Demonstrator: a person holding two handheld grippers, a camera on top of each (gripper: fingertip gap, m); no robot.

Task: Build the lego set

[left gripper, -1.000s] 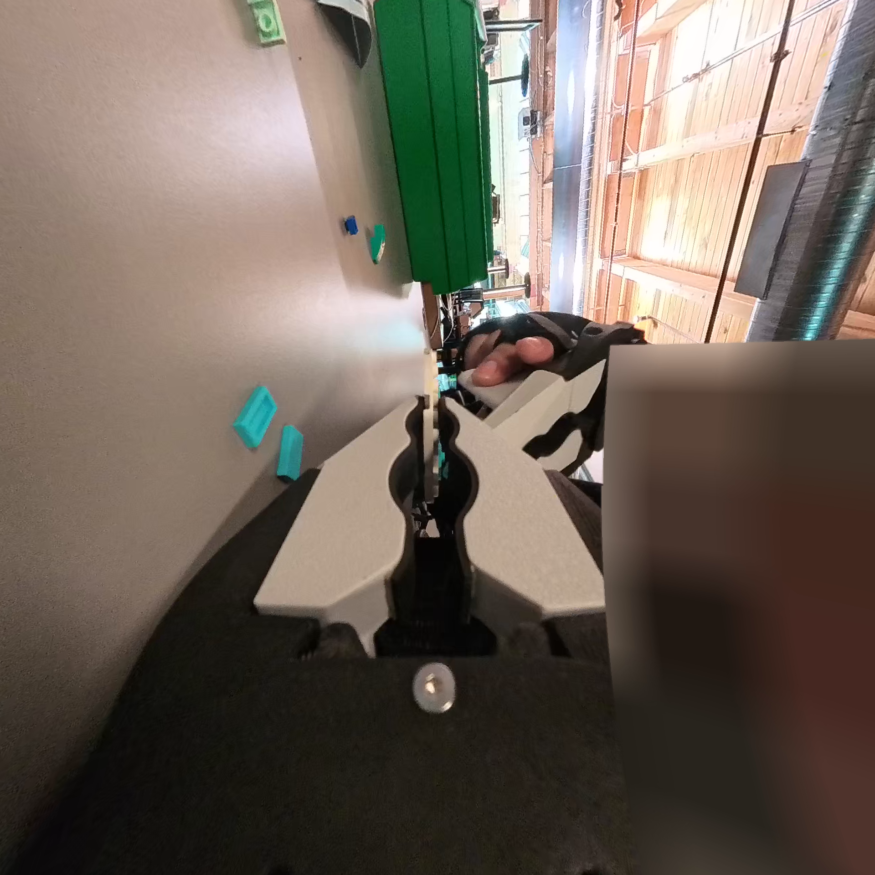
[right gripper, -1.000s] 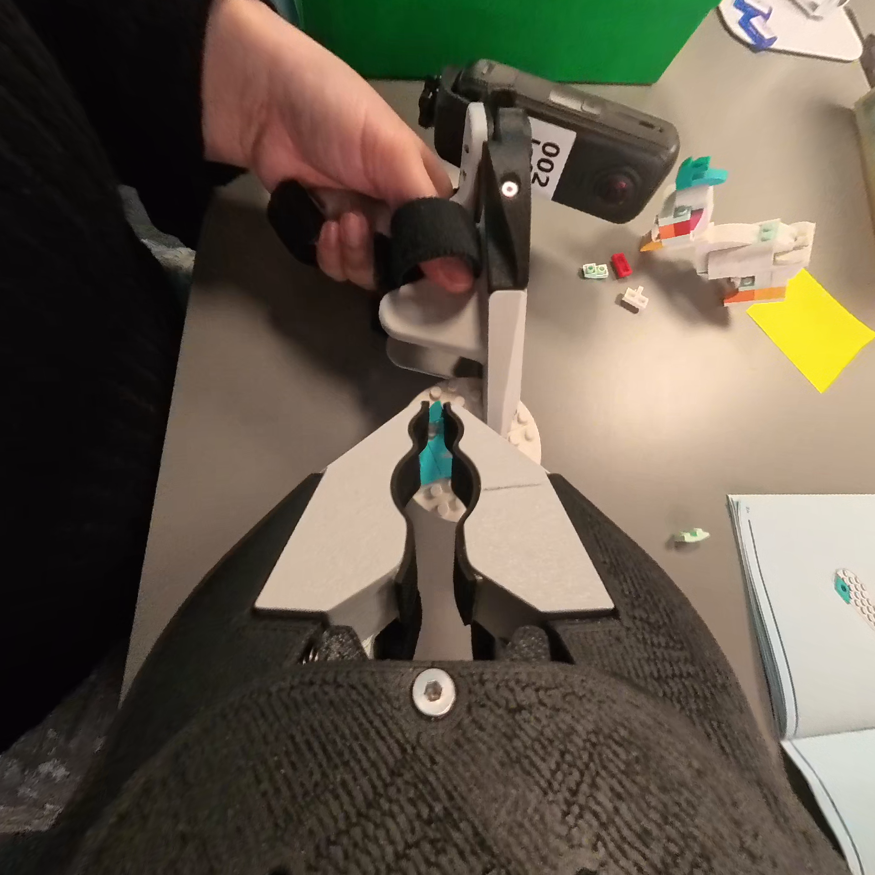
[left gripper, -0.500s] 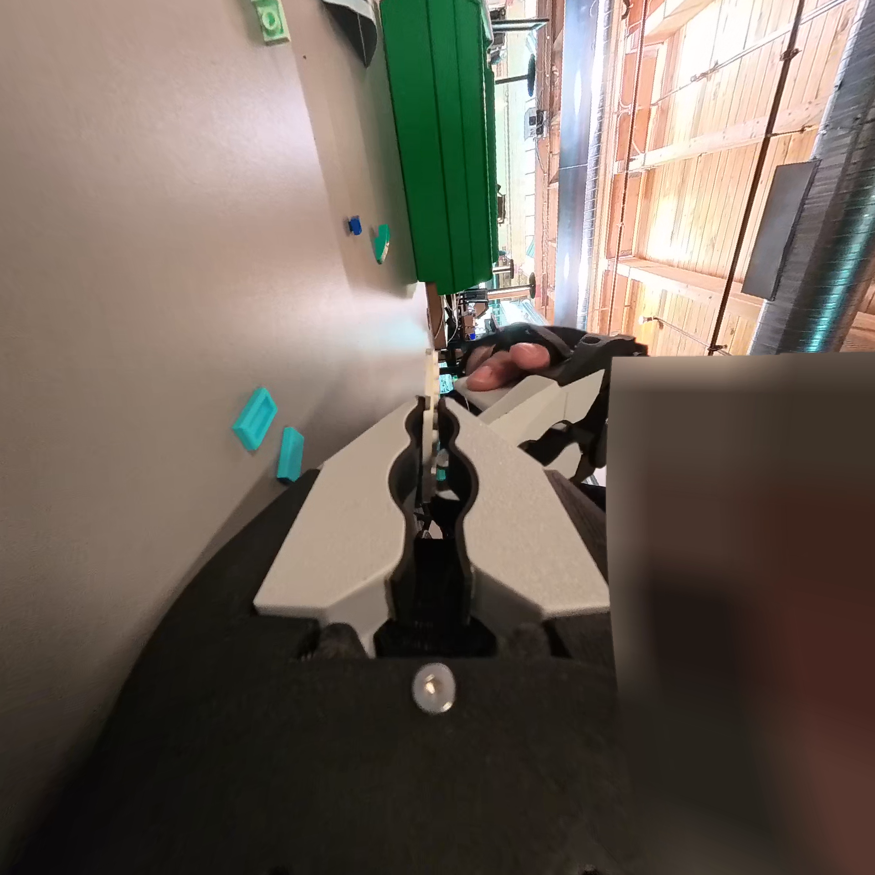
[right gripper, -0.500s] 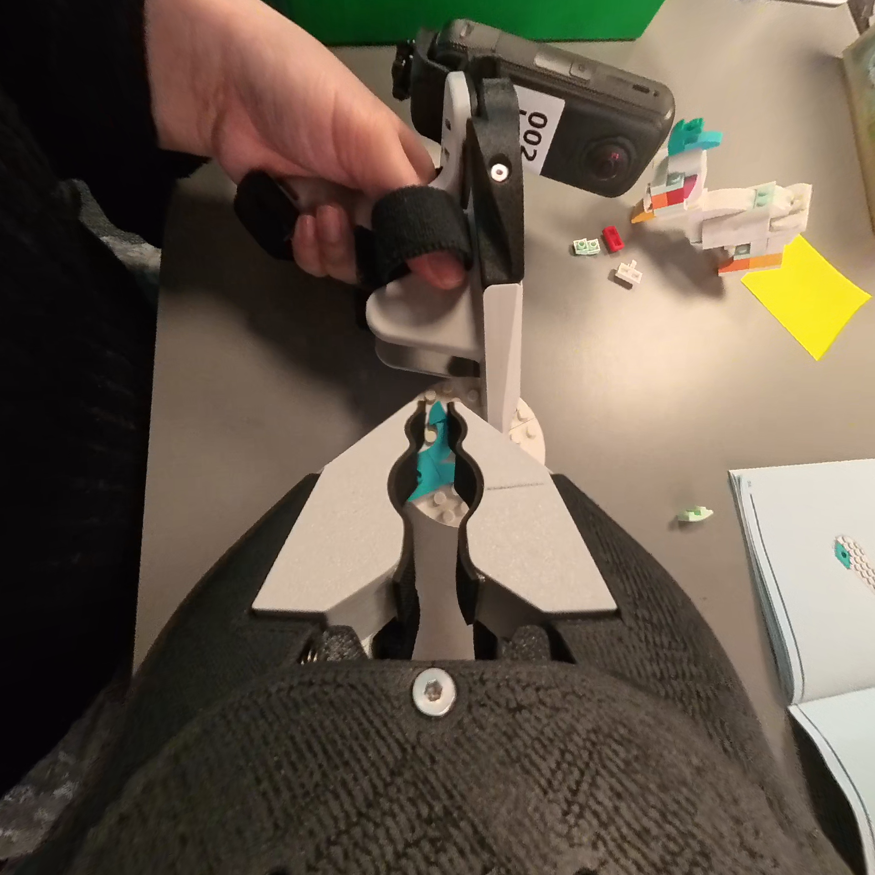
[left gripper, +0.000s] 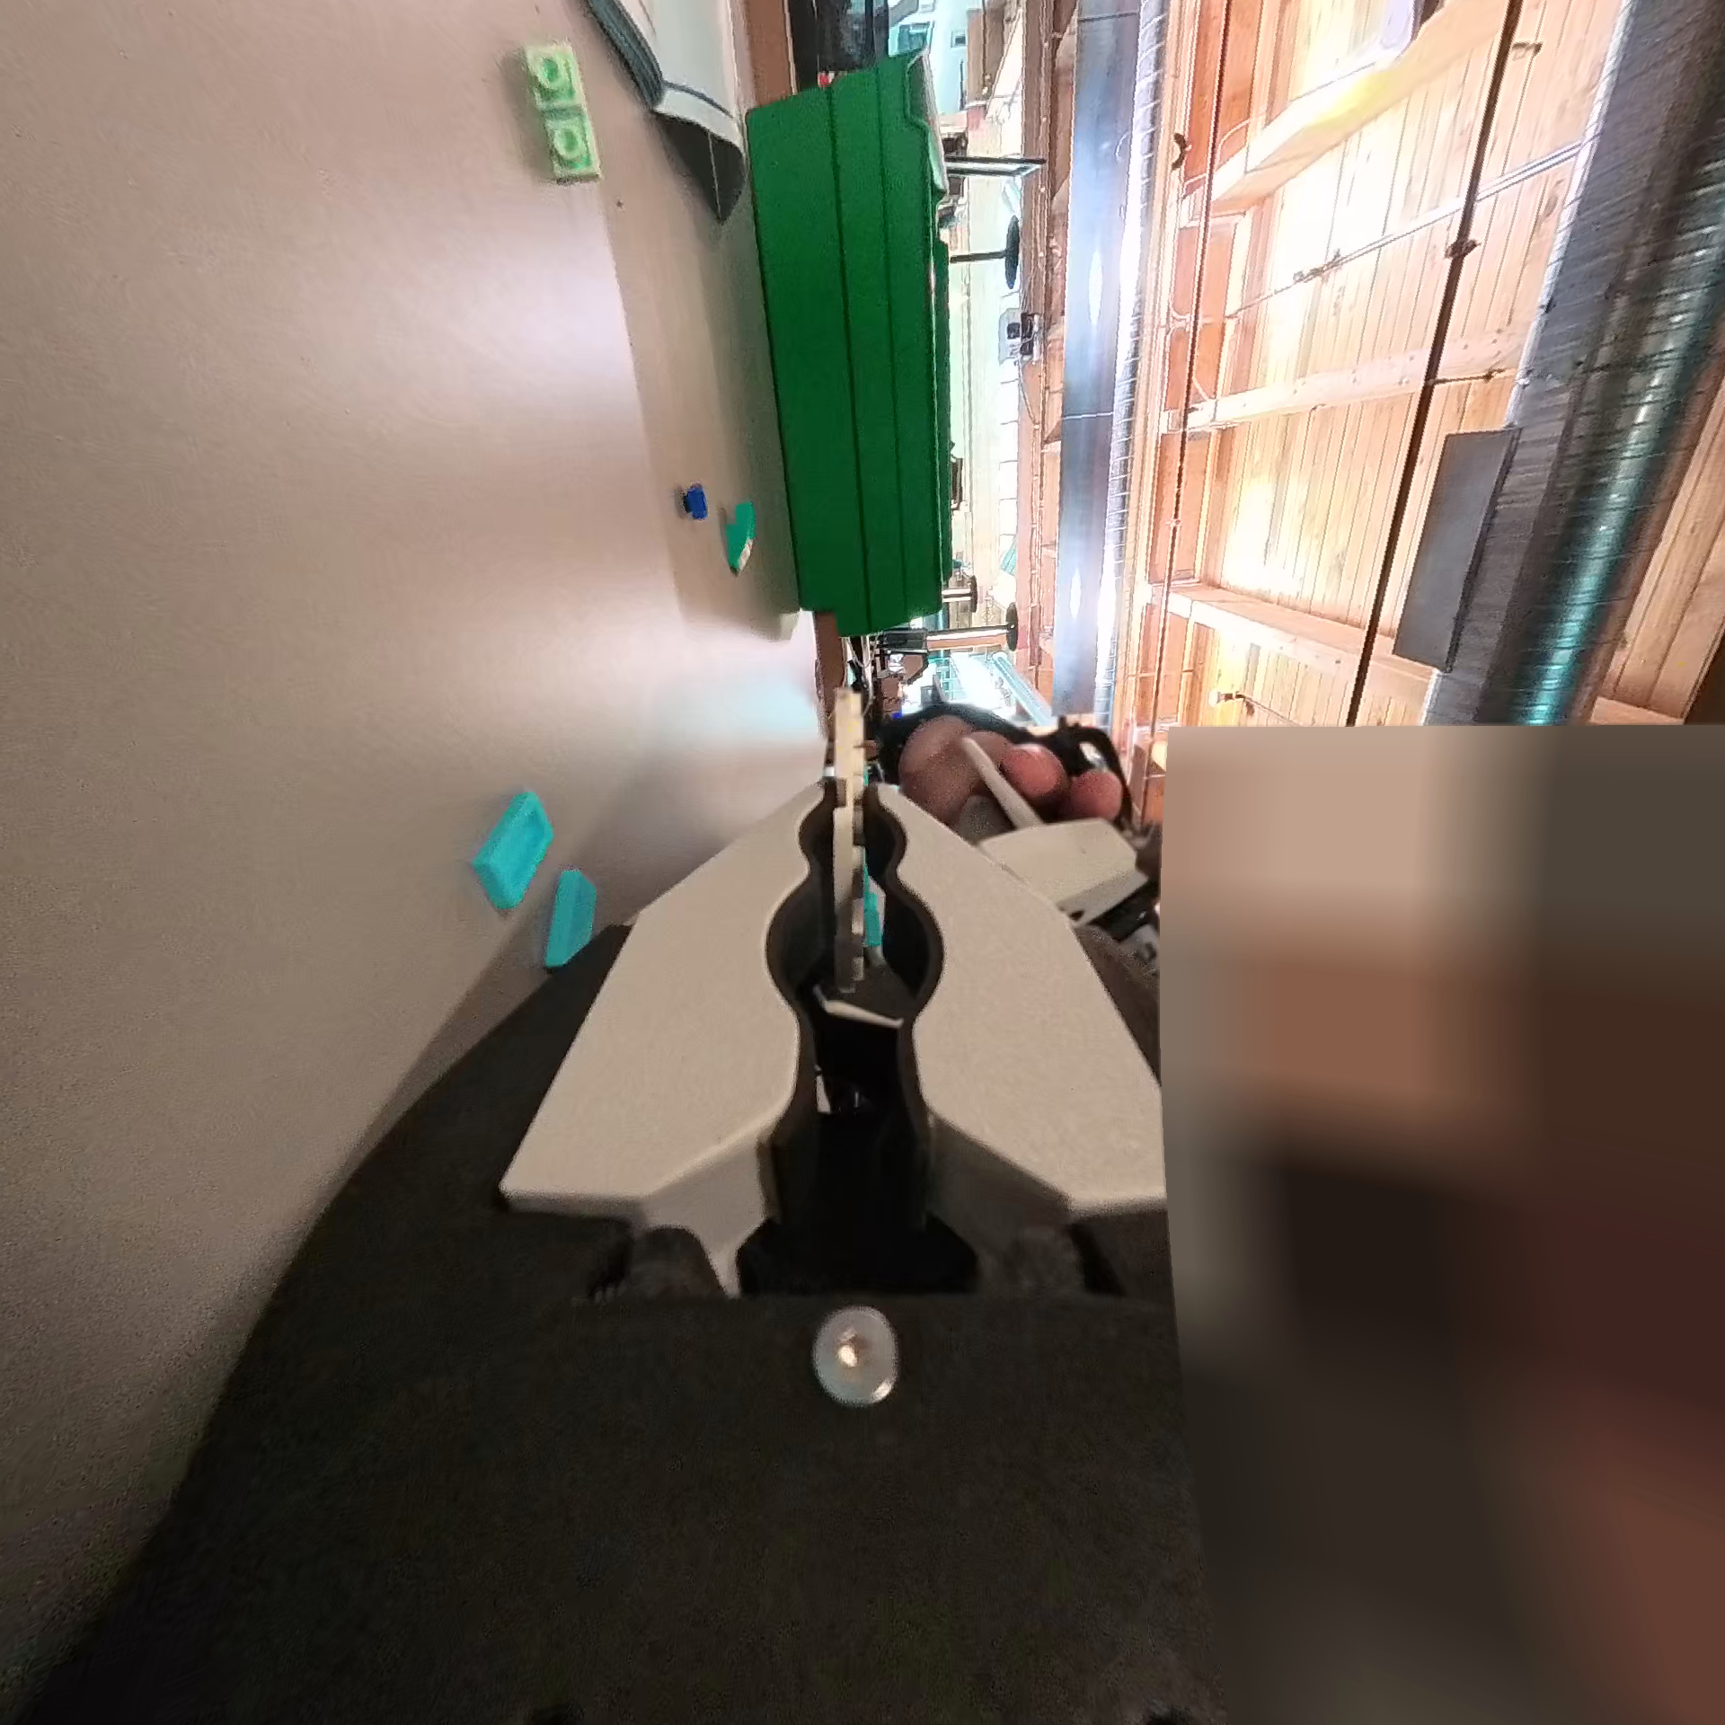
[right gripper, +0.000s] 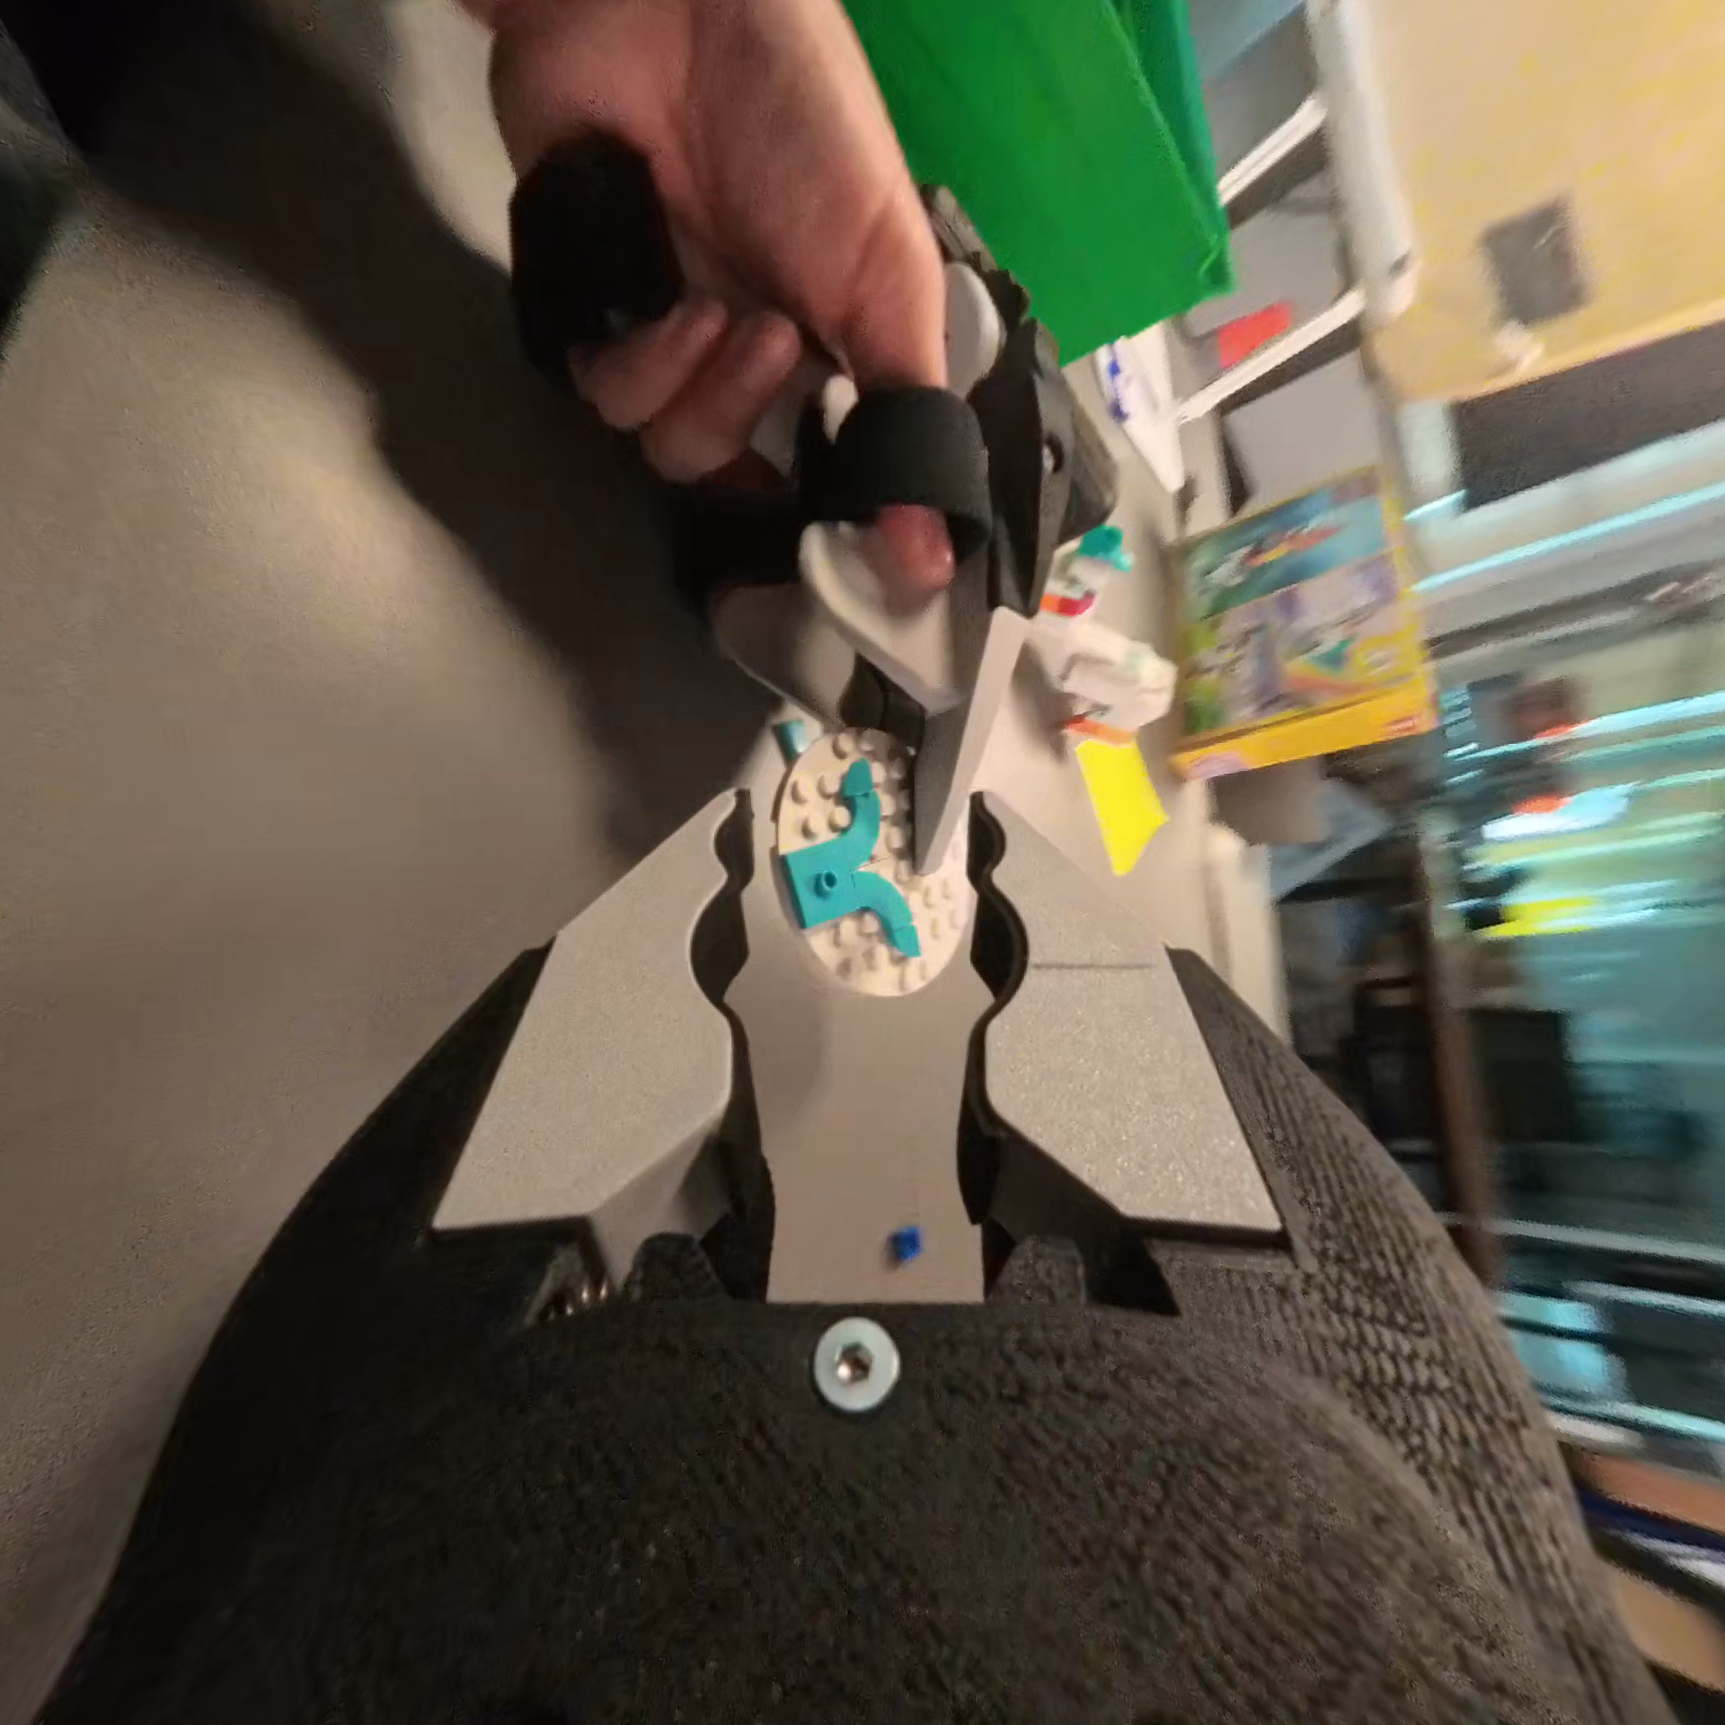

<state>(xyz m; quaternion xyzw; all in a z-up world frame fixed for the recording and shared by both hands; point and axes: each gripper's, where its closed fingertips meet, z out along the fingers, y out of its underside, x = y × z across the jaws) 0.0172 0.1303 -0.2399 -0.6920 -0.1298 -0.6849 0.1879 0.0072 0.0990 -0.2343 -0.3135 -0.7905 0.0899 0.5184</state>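
Observation:
My left gripper [left gripper: 849,793] is shut on a white round studded plate [left gripper: 848,840], seen edge-on in the left wrist view. In the right wrist view the plate [right gripper: 887,961] faces me with teal curved pieces [right gripper: 835,873] stuck on it, and the left gripper's fingertip [right gripper: 943,803] pinches its right edge. My right gripper [right gripper: 863,826] is open and empty, with one jaw on each side of the plate and neither touching it. A hand [right gripper: 747,187] holds the left gripper.
Two teal bricks [left gripper: 511,848] and a light green brick [left gripper: 560,112] lie on the grey table [left gripper: 280,467]. A green bin [left gripper: 849,345] stands at the back. A built bird model [right gripper: 1101,653], a yellow sheet [right gripper: 1120,803], a set box [right gripper: 1297,625] and a small blue piece [right gripper: 903,1241] are nearby. Less than 4 cm separates the two grippers' tips. Both grippers' tips are roughly 20 centimeters from the built bird model [right gripper: 1101,653].
My right gripper has opened and let go of the teal piece, which now sits on the plate. The right view has tilted and blurred. My left gripper still holds the plate.

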